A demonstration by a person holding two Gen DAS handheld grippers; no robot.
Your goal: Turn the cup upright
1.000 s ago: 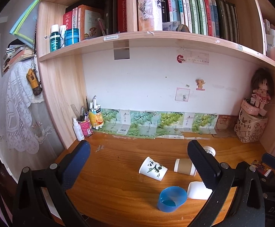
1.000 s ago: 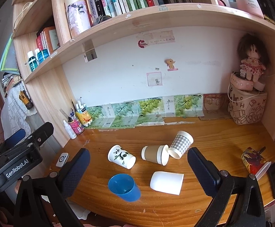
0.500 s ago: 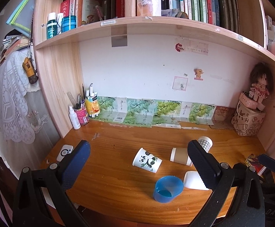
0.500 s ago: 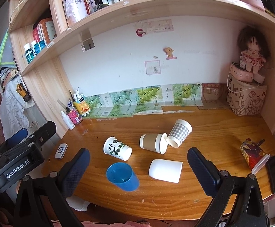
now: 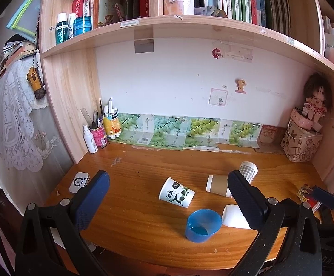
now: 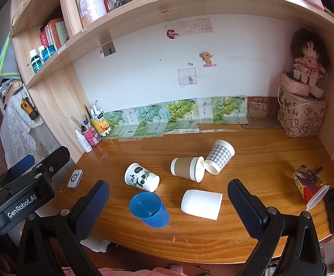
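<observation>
Five cups lie tipped on the counter (image 6: 270, 161): blue cup (image 6: 149, 209) nearest, white cup (image 6: 201, 203) to its right. Left hand-held gripper (image 5: 167, 197) and right hand-held gripper (image 6: 168, 203) both gape wide, holding nothing.

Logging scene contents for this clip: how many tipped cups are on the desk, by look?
Panda-print cup: 1
Brown-sleeved paper cup: 1
Grey checked cup: 1
Plain white cup: 1
Blue plastic cup: 1
Red printed cup, near the right edge: 1
Total: 6, all on their sides.
</observation>
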